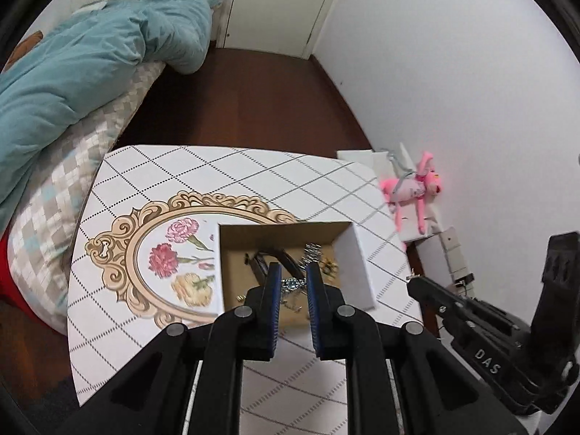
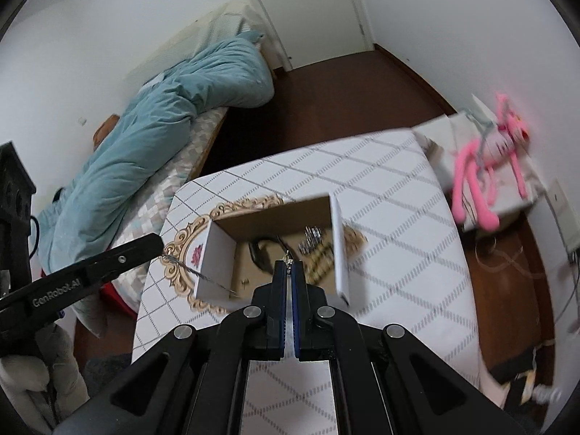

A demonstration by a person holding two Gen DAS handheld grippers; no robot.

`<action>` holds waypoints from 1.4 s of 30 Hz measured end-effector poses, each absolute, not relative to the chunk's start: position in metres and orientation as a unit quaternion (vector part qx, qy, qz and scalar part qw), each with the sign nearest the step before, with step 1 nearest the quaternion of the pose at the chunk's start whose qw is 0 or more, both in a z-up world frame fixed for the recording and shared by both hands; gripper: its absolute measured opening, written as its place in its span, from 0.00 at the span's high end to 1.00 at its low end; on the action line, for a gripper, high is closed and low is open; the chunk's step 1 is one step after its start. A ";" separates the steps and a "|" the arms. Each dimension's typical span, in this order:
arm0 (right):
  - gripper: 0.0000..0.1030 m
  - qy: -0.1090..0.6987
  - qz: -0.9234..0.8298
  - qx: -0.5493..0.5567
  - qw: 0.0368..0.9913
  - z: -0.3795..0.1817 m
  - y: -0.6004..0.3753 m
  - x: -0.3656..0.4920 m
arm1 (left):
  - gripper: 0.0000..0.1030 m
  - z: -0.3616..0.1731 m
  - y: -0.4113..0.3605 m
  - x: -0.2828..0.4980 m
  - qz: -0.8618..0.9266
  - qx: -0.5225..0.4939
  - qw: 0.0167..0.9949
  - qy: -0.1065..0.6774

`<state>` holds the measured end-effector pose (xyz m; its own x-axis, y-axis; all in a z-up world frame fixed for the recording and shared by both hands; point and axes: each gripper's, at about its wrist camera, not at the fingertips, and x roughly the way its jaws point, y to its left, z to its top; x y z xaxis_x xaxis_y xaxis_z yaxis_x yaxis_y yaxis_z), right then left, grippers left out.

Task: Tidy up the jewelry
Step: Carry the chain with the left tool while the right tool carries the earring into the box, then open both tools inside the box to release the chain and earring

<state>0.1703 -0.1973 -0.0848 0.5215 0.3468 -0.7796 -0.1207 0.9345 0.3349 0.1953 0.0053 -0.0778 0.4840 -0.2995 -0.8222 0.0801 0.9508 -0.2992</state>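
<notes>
Your left gripper holds its jaws parted with a silver jewelled piece between them; whether the pads touch it I cannot tell. Your right gripper has its jaws nearly together, pinching a small silver piece at the tips. Both hang over the open cardboard box, where a dark band, a silver clip and a brown flower piece lie. The box sits on the checked table.
</notes>
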 end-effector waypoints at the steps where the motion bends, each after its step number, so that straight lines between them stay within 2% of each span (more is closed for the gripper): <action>1: 0.98 0.475 0.138 0.117 0.861 -0.087 -0.193 0.180 | 0.89 -0.084 0.008 0.203 -0.107 -0.111 0.850 0.503; 10: 0.98 0.539 0.132 0.074 0.829 -0.131 -0.169 0.244 | 0.88 -0.136 0.019 0.247 -0.087 -0.094 0.817 0.562; 17: 0.97 0.584 0.134 0.050 0.799 -0.160 -0.161 0.266 | 0.86 -0.149 0.023 0.256 -0.056 -0.087 0.800 0.591; 18: 0.97 0.589 0.132 0.046 0.796 -0.162 -0.160 0.267 | 0.83 -0.149 0.024 0.256 -0.051 -0.084 0.801 0.591; 20: 0.96 0.597 0.128 0.041 0.791 -0.166 -0.158 0.270 | 0.68 -0.148 0.025 0.257 -0.041 -0.084 0.802 0.590; 21: 0.95 0.598 0.127 0.039 0.790 -0.166 -0.158 0.270 | 0.52 -0.147 0.027 0.258 -0.038 -0.082 0.804 0.588; 22: 0.92 0.598 0.126 0.037 0.790 -0.166 -0.158 0.270 | 0.39 -0.146 0.027 0.258 -0.034 -0.080 0.807 0.584; 26: 0.80 0.593 0.125 0.039 0.795 -0.159 -0.159 0.268 | 0.36 -0.141 0.029 0.256 -0.020 -0.072 0.815 0.574; 28: 0.68 0.585 0.118 0.036 0.802 -0.152 -0.161 0.265 | 0.35 -0.140 0.031 0.254 -0.014 -0.072 0.817 0.573; 29: 0.66 0.580 0.114 0.032 0.806 -0.149 -0.162 0.262 | 0.32 -0.138 0.032 0.252 -0.012 -0.074 0.819 0.569; 31: 0.59 0.571 0.106 0.028 0.813 -0.143 -0.165 0.256 | 0.16 -0.136 0.032 0.247 -0.006 -0.071 0.823 0.563; 32: 0.55 0.568 0.099 0.023 0.817 -0.140 -0.167 0.253 | 0.13 -0.135 0.032 0.243 -0.003 -0.067 0.826 0.559; 34: 0.40 0.560 0.085 0.011 0.824 -0.136 -0.172 0.245 | 0.11 -0.135 0.031 0.236 0.003 -0.057 0.831 0.554; 35: 0.38 0.555 0.076 0.001 0.828 -0.134 -0.172 0.242 | 0.10 -0.135 0.030 0.233 0.005 -0.056 0.832 0.552; 36: 0.31 0.550 0.068 -0.011 0.832 -0.132 -0.173 0.238 | 0.02 -0.135 0.030 0.229 0.007 -0.055 0.833 0.550; 39: 0.06 0.542 0.050 -0.040 0.838 -0.131 -0.176 0.226 | 0.00 -0.135 0.025 0.217 0.016 -0.043 0.842 0.537; 42: 0.01 0.540 0.041 -0.055 0.839 -0.134 -0.177 0.216 | 0.00 -0.138 0.021 0.206 0.020 -0.035 0.845 0.533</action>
<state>0.2158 -0.1773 -0.1344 0.4125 0.0093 -0.9109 -0.1284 0.9906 -0.0481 0.2065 0.0213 -0.1384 0.4307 -0.0027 -0.9025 -0.0712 0.9968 -0.0370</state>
